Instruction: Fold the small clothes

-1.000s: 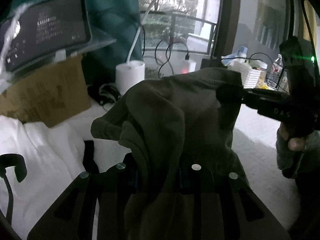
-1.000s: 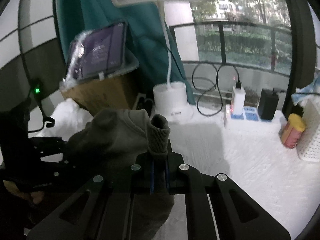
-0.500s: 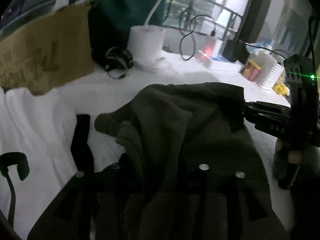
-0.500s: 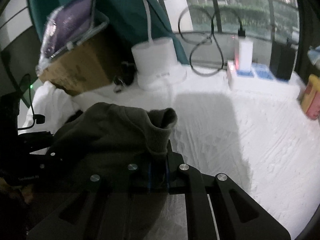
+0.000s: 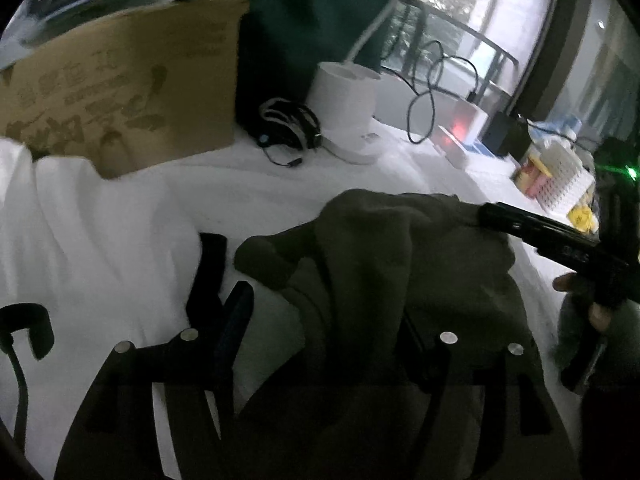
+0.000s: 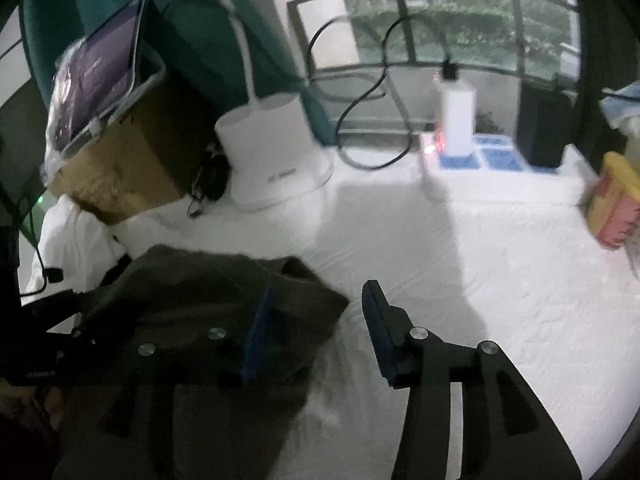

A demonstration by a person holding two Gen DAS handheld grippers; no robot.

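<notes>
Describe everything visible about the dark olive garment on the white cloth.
The dark olive garment is a small, soft, thick-looking knit piece lying crumpled on the white cloth, with a ribbed cuff poking out at one edge. The left gripper and the right gripper have just been opening their jaws. Fabric lies between the left jaws, unpinched; the right jaws stand at its edge.

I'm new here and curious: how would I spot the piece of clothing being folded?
Find the white cloth-covered table by the window. Near its front edge, before the brown cardboard box, lies a crumpled olive-green knit garment. It is the only dark, soft heap there.
</notes>
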